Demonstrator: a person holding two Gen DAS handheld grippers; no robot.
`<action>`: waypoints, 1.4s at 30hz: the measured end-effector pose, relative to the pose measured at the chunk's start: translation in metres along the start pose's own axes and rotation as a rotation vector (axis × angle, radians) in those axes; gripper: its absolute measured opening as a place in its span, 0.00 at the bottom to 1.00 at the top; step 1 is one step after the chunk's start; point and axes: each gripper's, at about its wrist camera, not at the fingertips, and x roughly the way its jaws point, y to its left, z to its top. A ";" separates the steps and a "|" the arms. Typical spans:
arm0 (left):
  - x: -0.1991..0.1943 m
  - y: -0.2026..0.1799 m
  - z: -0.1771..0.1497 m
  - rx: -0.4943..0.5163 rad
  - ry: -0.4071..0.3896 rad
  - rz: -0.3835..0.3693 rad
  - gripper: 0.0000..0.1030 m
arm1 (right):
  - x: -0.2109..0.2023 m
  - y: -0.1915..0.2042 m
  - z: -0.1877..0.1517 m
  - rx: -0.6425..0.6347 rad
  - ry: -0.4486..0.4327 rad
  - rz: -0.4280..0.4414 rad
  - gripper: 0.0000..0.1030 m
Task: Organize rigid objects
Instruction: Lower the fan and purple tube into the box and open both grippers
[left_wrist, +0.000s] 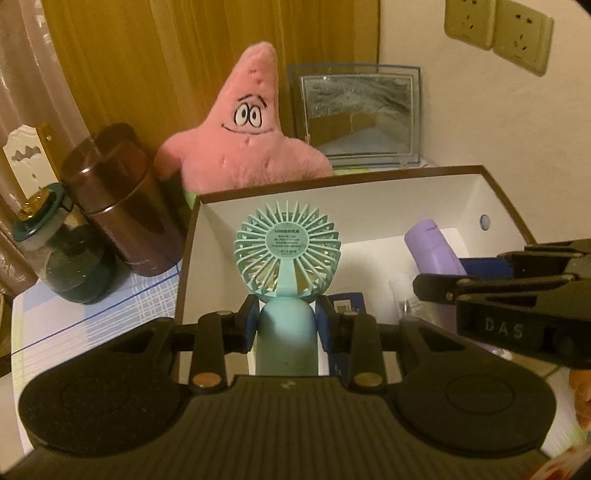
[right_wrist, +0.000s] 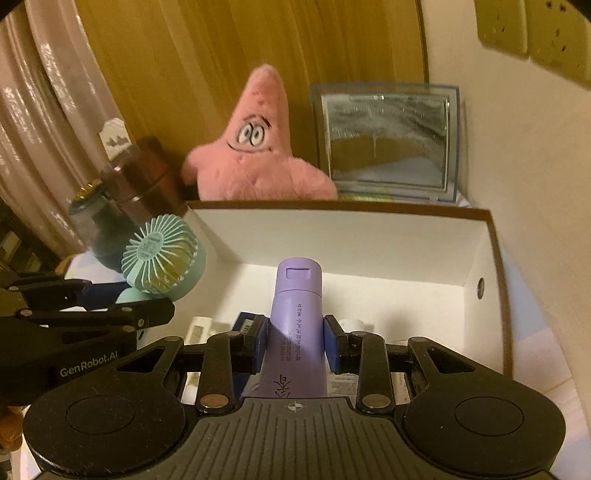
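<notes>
Left wrist view shows the left claw (left_wrist: 284, 325) clenched on the light, stiff mint fan (left_wrist: 286, 254) at its smooth handle, not its fragile grille, beside the right claw (right_wrist: 295, 341) clenched mid-body on the slippery purple bottle (right_wrist: 297, 314), both above the box (right_wrist: 491, 266).

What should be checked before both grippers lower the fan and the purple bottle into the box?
1. Left gripper clamped on teal fan handle: ok.
2. Right gripper clamped on purple bottle: ok.
3. Both items above the open white box: ok.
4. Free floor space at the box's far end: ok.
5. Small items on the box floor beneath the bottle could obstruct: cannot tell.
6. Grippers clear of each other, side by side: ok, though close.
</notes>
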 end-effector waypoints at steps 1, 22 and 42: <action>0.005 0.000 0.001 -0.001 0.006 -0.002 0.29 | 0.005 -0.002 0.001 0.003 0.008 -0.003 0.31; 0.085 0.004 0.022 0.022 0.097 -0.004 0.29 | 0.063 -0.020 0.011 0.055 0.066 -0.027 0.31; 0.061 0.023 0.022 -0.014 0.063 0.000 0.42 | 0.038 -0.017 0.022 0.091 -0.100 -0.012 0.49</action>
